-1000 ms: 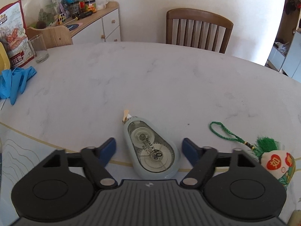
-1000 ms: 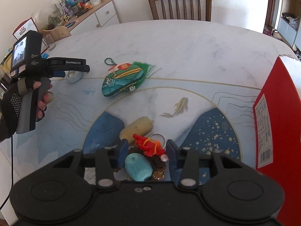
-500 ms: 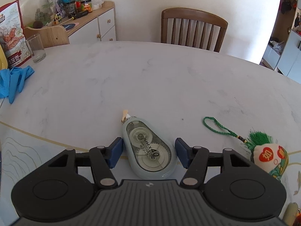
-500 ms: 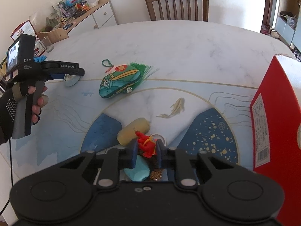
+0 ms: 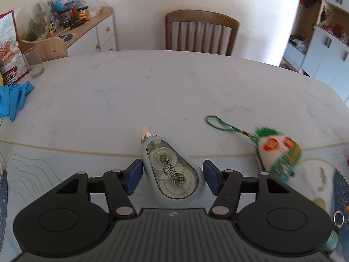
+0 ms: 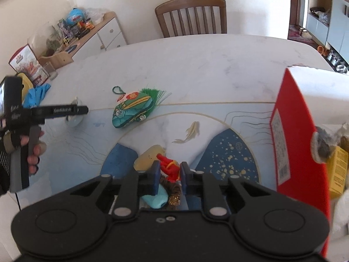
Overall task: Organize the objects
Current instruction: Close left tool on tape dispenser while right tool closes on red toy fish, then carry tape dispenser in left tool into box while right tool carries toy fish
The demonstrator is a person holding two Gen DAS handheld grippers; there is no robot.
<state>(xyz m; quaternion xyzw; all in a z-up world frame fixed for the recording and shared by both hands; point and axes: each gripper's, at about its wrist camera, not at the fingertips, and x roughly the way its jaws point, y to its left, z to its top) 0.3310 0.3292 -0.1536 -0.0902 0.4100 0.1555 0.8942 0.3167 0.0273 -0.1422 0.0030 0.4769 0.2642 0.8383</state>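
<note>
A pale grey correction tape dispenser [image 5: 173,171] lies on the table between the fingers of my left gripper [image 5: 172,175]. The fingers stand close on both sides of it, the left one touching, the right one a small gap away. My right gripper [image 6: 168,175] is shut on a red charm [image 6: 169,167] that hangs with a teal piece [image 6: 156,197] and a brown-gold piece [image 6: 174,193] under it, lifted a little above the mat. A green stuffed pouch with a tassel [image 6: 132,110] lies on the table, also blurred in the left wrist view [image 5: 278,152].
A red box [image 6: 292,152] stands open at the right with items inside. A yellowish oval object [image 6: 149,157] lies on the mat [image 6: 229,152]. Blue gloves [image 5: 14,97], a glass [image 5: 35,62] and a snack bag [image 5: 9,48] sit at far left. A wooden chair [image 5: 201,35] stands behind the table.
My left gripper's fingers have closed in around the correction tape. My right gripper shut on the red charm and has lifted it slightly, moving toward the red box.
</note>
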